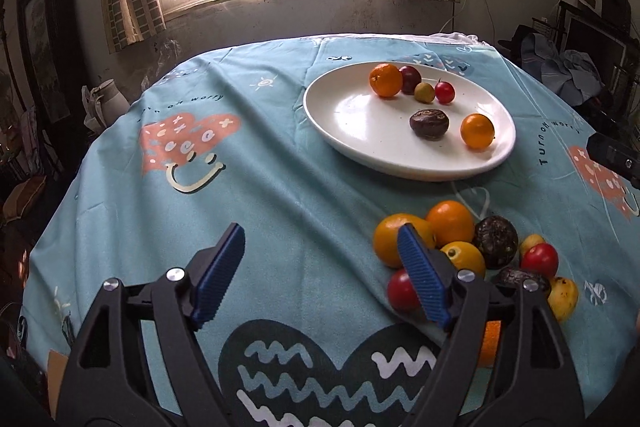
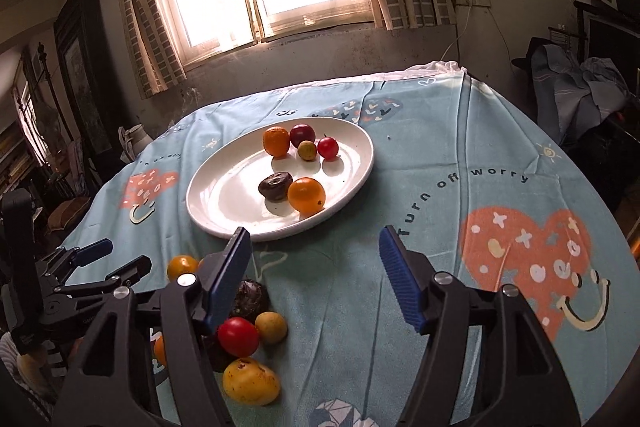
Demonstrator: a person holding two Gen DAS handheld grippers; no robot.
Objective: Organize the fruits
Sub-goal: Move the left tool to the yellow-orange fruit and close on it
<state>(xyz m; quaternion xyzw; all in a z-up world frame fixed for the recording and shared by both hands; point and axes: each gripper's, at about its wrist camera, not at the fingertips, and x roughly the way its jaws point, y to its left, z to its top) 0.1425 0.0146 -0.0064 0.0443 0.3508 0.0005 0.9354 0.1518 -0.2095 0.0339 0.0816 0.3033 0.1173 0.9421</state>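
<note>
A white oval plate [image 1: 360, 143] [image 2: 224, 203] on the blue tablecloth holds two oranges, a dark passion fruit [image 1: 429, 123] [image 2: 275, 185], a red tomato and two small fruits. A loose pile of fruit [image 1: 472, 251] lies on the cloth in front of the plate: oranges, a red tomato [image 2: 238, 337], a dark passion fruit and a yellow fruit [image 2: 250, 381]. My left gripper [image 1: 320, 271] is open and empty, left of the pile. My right gripper [image 2: 316, 277] is open and empty, right of the pile. The left gripper also shows in the right wrist view [image 2: 110, 259].
The blue patterned tablecloth [image 1: 240, 187] covers a round table that drops off on all sides. A window and wall stand behind it. Clothes and dark furniture [image 2: 580, 87] are at the right, a white jug [image 1: 108, 99] at the far left.
</note>
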